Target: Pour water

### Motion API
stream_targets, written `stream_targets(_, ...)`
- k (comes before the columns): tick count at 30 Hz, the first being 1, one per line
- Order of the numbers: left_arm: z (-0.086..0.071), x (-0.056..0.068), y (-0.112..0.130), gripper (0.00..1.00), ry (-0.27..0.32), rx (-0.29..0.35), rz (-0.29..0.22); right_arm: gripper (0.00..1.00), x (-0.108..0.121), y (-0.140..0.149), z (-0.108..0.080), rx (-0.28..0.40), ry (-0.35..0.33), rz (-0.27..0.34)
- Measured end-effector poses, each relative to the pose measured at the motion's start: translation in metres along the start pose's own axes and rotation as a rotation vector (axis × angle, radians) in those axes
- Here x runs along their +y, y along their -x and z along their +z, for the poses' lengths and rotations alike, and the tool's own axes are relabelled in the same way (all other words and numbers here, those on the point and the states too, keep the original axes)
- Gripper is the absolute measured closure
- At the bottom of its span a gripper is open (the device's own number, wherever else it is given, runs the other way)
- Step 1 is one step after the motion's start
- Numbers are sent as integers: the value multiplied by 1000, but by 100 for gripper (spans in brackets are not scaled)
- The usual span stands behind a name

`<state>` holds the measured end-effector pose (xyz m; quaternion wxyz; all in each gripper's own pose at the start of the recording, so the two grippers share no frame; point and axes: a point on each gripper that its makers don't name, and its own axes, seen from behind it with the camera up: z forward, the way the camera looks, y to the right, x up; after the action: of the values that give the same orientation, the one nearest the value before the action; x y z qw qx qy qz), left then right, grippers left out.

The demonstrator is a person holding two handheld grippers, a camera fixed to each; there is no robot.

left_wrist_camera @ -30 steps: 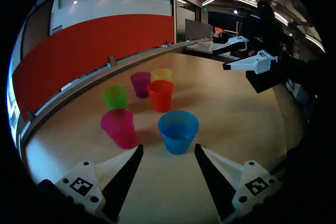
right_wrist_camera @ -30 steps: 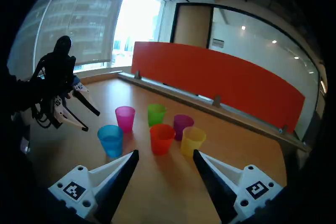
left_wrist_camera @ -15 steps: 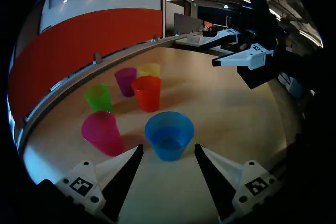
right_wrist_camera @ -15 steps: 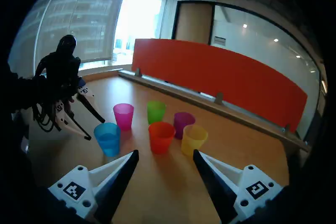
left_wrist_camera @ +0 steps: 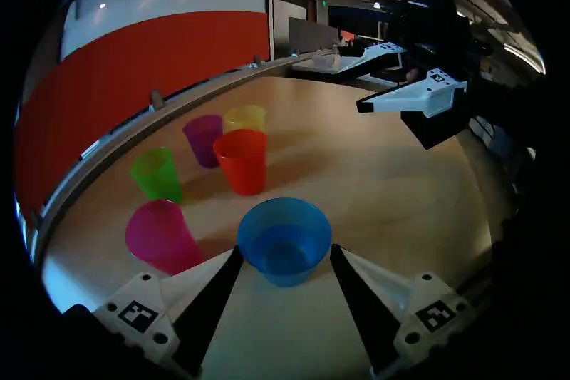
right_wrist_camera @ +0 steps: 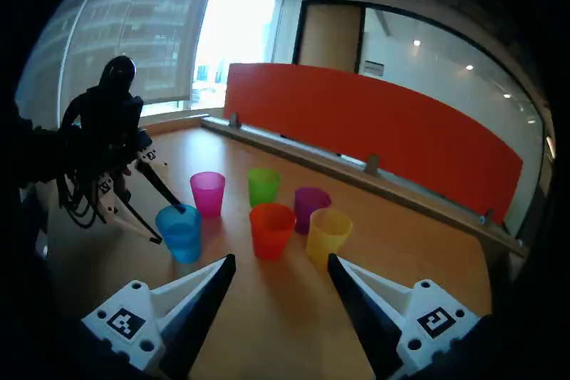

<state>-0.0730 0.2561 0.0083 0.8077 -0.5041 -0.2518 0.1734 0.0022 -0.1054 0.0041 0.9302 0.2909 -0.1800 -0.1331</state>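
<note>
Two fingers of the left gripper stand spread around the blue cup, ready to close; contact cannot be confirmed. The cup is part-filled, nearest on the table. The right gripper is open and empty, aimed at the orange cup, probably the receiver.

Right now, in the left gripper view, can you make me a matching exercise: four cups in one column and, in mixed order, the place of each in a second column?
Cups:
1. blue cup
2. pink cup
3. yellow cup
4. orange cup

Places:
a. farthest back, partly hidden behind the orange cup
b. between the fingers of the left gripper
c. middle of the group, beyond the blue cup
d. nearest row, left of the blue cup

Pairs: 1-b, 2-d, 3-a, 4-c.
</note>
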Motion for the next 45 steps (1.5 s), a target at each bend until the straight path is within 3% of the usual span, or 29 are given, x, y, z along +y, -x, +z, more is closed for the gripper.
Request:
stream_targets(18, 16, -2, -6, 9, -1, 7, 9, 0, 5, 10, 1, -7, 2, 12)
stream_targets(27, 19, -2, -4, 12, -19, 3, 49, 0, 5, 13, 2, -9, 5, 13)
stream_targets(39, 19, -2, -6, 14, -23, 0, 51, 0, 5, 12, 3, -7, 9, 8)
stream_targets(45, 11, -1, -13, 14, -37, 19, 52, 0, 5, 10, 3, -4, 13, 8)
